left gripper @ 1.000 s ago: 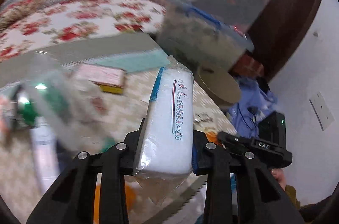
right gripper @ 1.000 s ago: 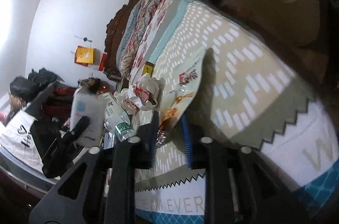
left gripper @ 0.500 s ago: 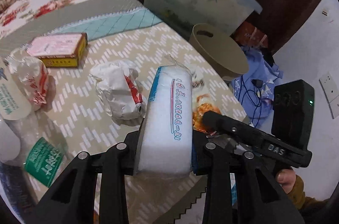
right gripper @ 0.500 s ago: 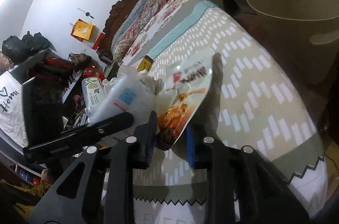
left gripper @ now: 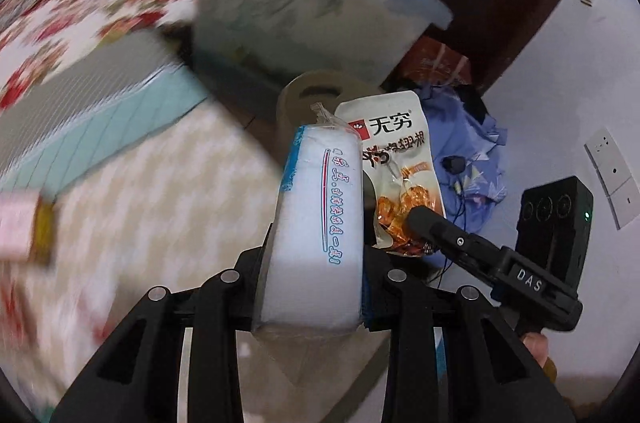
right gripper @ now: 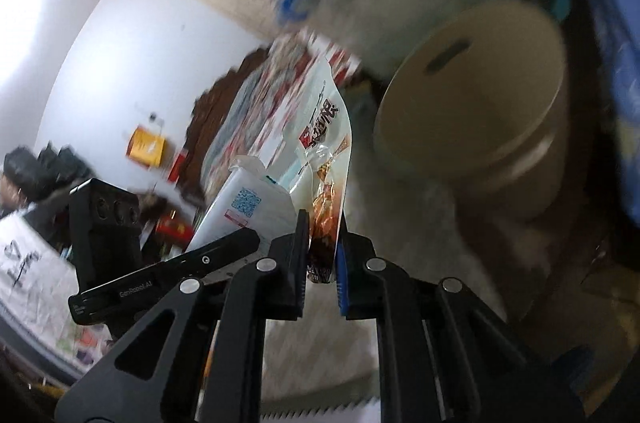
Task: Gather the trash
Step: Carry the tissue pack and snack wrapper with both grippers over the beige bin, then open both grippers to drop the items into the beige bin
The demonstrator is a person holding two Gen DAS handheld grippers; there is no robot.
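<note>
My left gripper (left gripper: 316,287) is shut on a white tissue pack (left gripper: 318,223) in clear wrap, which stands upright between its fingers. My right gripper (right gripper: 322,247) is shut on the bottom edge of a flat snack wrapper (right gripper: 326,151) printed with orange food, lifted off the mat. The same snack wrapper (left gripper: 396,159) shows in the left wrist view just right of the tissue pack, with the right gripper's finger (left gripper: 452,239) below it. A beige round bin (right gripper: 476,115) with a slot handle stands ahead to the right; its rim (left gripper: 316,91) peeks out behind the tissue pack.
A clear storage box with a blue lid (left gripper: 304,7) stands behind the bin. A patterned mat (left gripper: 160,183) covers the floor, with a pink and yellow carton (left gripper: 24,223) at the left. Blue cloth and cables (left gripper: 472,159) lie by the white wall. A floral bed (left gripper: 80,3) is beyond.
The right gripper closed on the snack wrapper and lifted it off the mat toward the bin. The left gripper swung right with the tissue pack; the crumpled wrappers left view.
</note>
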